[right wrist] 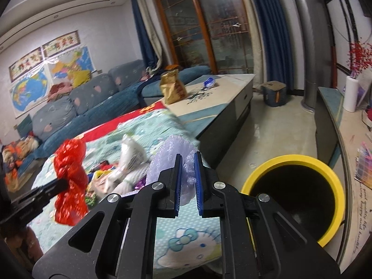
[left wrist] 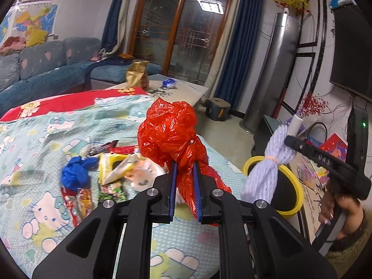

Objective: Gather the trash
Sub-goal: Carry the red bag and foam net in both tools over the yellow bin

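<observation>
From the left wrist camera, the left gripper (left wrist: 185, 181) has its blue-padded jaws pinched on a crumpled red plastic bag (left wrist: 171, 132), which stands up above the fingertips while a tail of it hangs down between them. The yellow-rimmed bin (left wrist: 290, 186) sits off to the right of this load, on the floor just beside the edge of the Hello Kitty blanket (left wrist: 46, 209). Between bag and bin, the right gripper (left wrist: 300, 145) holds a pale lilac foam-net bundle (left wrist: 267, 169) above the bin's near rim. To the left of the bin and further back, on the blanket, a heap of litter remains — a crushed blue plastic wad (left wrist: 75, 174), yellow and red snack wrappers (left wrist: 111, 169) and more, partly blurred. From the right wrist camera, the right gripper (right wrist: 187, 186) shows its jaws narrowly closed on the lilac foam net (right wrist: 172, 158); the bin (right wrist: 293, 162) lies lower right of it, its dark inside too dim to tell what it holds. Left of the bin, the red bag (right wrist: 69, 179) hangs in the left gripper (right wrist: 62, 182), over the blanket (right wrist: 181, 244), and a white bag (right wrist: 130, 158) shows among the leftover wrappers. The job looks partway done: two pieces are lifted but neither is in the bin yet, and a good share of the pile has not been picked up.
</observation>
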